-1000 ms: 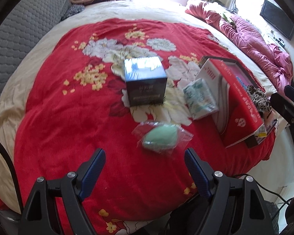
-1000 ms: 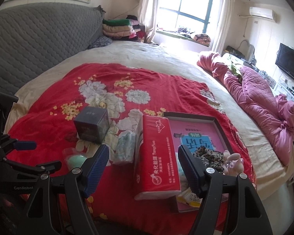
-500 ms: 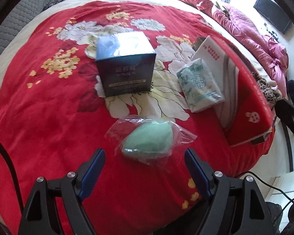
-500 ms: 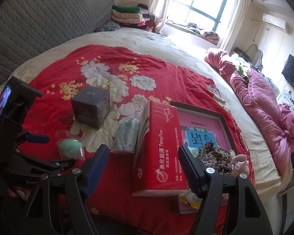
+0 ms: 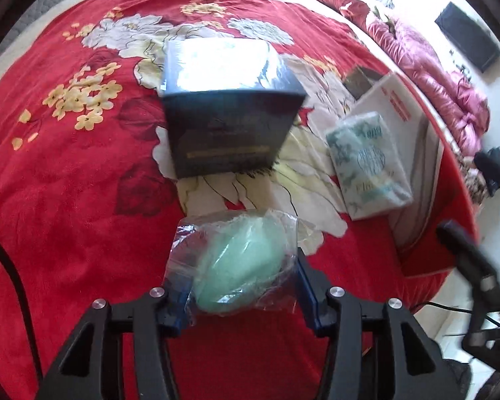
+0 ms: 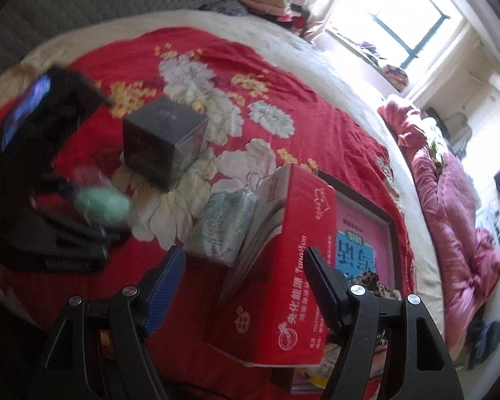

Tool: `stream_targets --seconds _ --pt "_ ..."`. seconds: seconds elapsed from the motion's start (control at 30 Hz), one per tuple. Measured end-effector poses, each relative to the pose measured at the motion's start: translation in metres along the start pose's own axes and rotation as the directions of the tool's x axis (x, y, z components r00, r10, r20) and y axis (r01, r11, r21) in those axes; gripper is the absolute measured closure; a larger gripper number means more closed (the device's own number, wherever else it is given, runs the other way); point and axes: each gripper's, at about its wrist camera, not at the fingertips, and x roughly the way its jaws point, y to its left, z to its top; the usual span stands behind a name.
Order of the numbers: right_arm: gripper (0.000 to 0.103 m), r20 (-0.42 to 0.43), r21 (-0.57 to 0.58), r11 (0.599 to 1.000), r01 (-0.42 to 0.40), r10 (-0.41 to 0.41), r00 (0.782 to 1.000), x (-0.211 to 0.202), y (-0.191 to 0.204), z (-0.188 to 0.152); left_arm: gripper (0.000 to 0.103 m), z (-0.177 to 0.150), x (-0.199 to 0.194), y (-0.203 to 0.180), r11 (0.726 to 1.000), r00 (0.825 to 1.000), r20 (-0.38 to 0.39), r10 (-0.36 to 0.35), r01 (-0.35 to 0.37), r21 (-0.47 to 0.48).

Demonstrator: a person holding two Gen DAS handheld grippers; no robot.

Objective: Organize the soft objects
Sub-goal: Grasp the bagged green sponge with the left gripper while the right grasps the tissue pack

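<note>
A mint-green sponge in a clear plastic bag (image 5: 243, 266) lies on the red floral blanket (image 5: 66, 183). My left gripper (image 5: 241, 286) straddles it. Its jaws are closing, and the blue pads meet the loose plastic on both sides without squeezing the sponge. In the right wrist view the same sponge (image 6: 101, 205) shows blurred at the left, inside the dark left gripper. My right gripper (image 6: 244, 256) is open and empty. It hovers above the near end of a red tissue pack (image 6: 293, 283). A green-white tissue packet (image 5: 366, 163) leans on that pack.
A dark blue box (image 5: 230, 133) stands just beyond the sponge. A pink book in a dark tray (image 6: 363, 233) with a leopard-print cloth (image 6: 373, 283) lies right of the red pack. A pink quilt (image 6: 450, 200) is bunched along the bed's right edge.
The left gripper dropped onto the bagged sponge and its jaws narrowed around it. The right gripper sank toward the red pack and rolled, tilting its view.
</note>
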Motion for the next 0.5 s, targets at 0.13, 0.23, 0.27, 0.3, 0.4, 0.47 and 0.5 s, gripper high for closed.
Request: stream_targets --seconds 0.13,0.23,0.27,0.3,0.4,0.47,0.5 --pt "0.029 -0.013 -0.168 0.985 0.025 -0.028 1.0 0.013 0.025 0.0 0.053 0.003 -0.006 0.019 0.997 0.998 0.024 -0.064 0.065 -0.045" --pt "0.029 -0.018 -0.336 0.938 0.09 -0.102 0.995 0.026 0.047 -0.005 0.053 0.002 -0.013 0.028 0.994 0.995 0.041 -0.087 0.09 -0.062" --pt "0.029 -0.015 -0.374 0.922 0.101 -0.114 0.993 0.029 0.053 -0.006 0.053 0.002 -0.014 0.03 0.994 0.995 0.043 -0.091 0.094 -0.064" --pt "0.029 -0.008 -0.427 0.897 0.112 -0.128 0.992 0.034 0.061 -0.008 0.053 0.001 -0.014 0.032 0.993 0.994 0.041 -0.097 0.099 -0.069" --pt "0.029 0.0 -0.537 0.831 0.145 -0.172 0.985 0.047 0.074 -0.013 0.053 0.001 -0.015 0.035 0.99 0.992 0.038 -0.12 0.123 -0.072" --pt "0.029 0.015 -0.597 0.785 0.166 -0.196 0.98 0.056 0.081 -0.015 0.053 0.002 -0.015 0.036 0.986 0.989 0.035 -0.144 0.147 -0.084" --pt "0.029 0.017 -0.628 0.759 0.172 -0.208 0.978 0.061 0.084 -0.016 0.053 0.003 -0.015 0.037 0.984 0.988 0.039 -0.149 0.152 -0.09"
